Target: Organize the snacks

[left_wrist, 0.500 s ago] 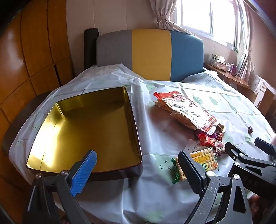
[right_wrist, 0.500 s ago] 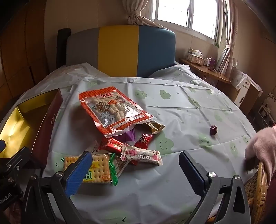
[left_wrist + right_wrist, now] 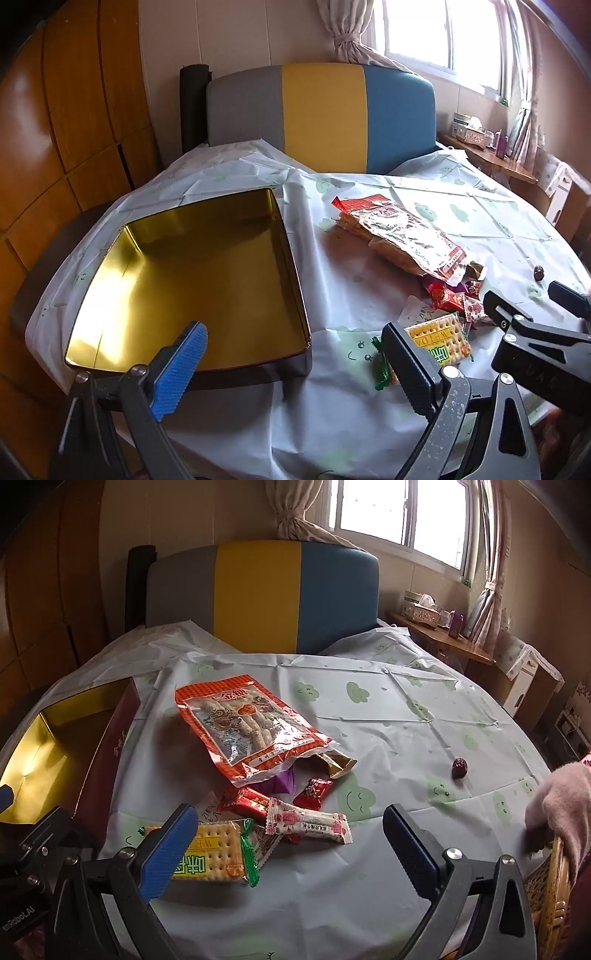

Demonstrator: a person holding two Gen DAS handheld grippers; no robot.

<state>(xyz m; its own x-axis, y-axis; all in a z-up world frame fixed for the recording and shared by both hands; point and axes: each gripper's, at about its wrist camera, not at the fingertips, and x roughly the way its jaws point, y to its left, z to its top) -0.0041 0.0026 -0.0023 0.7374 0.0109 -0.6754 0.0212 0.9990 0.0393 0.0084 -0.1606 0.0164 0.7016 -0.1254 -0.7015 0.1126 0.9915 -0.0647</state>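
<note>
In the left wrist view, little change from half a second earlier is seen. The left gripper (image 3: 295,354) is held with its jaws wide apart and nothing between them, above the near corner of the gold-lined tin (image 3: 110,258), which stands empty on the table cover (image 3: 332,424). The snacks lie to the right of the tin, as before.

In the right wrist view, the right gripper (image 3: 291,845) is likewise spread and unloaded, unmoved. The cracker pack (image 3: 214,853), the pink-white bar (image 3: 310,821) and the large orange bag (image 3: 247,727) are seen untouched ahead of it; a dark date (image 3: 460,768) lies well apart.
</note>
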